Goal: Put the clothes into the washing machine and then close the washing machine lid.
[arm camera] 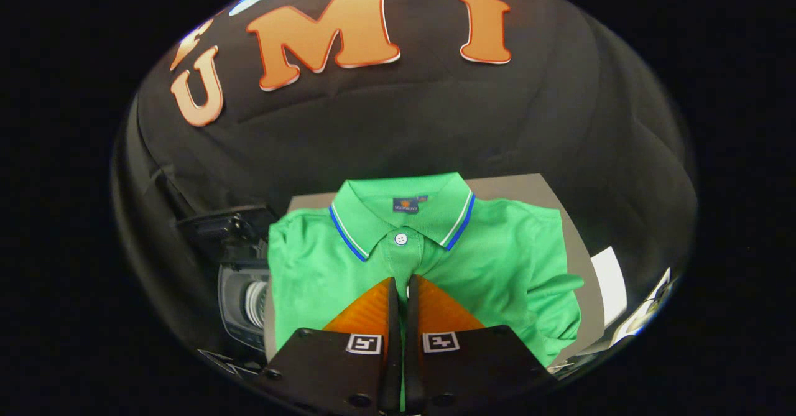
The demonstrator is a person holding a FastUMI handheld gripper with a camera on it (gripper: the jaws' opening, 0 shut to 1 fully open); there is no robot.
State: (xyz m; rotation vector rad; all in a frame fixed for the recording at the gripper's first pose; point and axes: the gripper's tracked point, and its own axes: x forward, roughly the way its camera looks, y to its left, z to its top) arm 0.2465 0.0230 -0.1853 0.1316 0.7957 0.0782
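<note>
Green polo shirt folded at frame centre, pinched at the placket by near-closed gripper. Pickup step; next, lifting toward washing machine, lower left.

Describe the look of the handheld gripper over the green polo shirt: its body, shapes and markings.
The gripper has two wedge-shaped fingers that taper to narrow tips, with only a thin gap between them. Behind them sit two flat black plates with screw holes, each carrying a small square black-and-white marker. Green polo shirt lies beneath.
</note>
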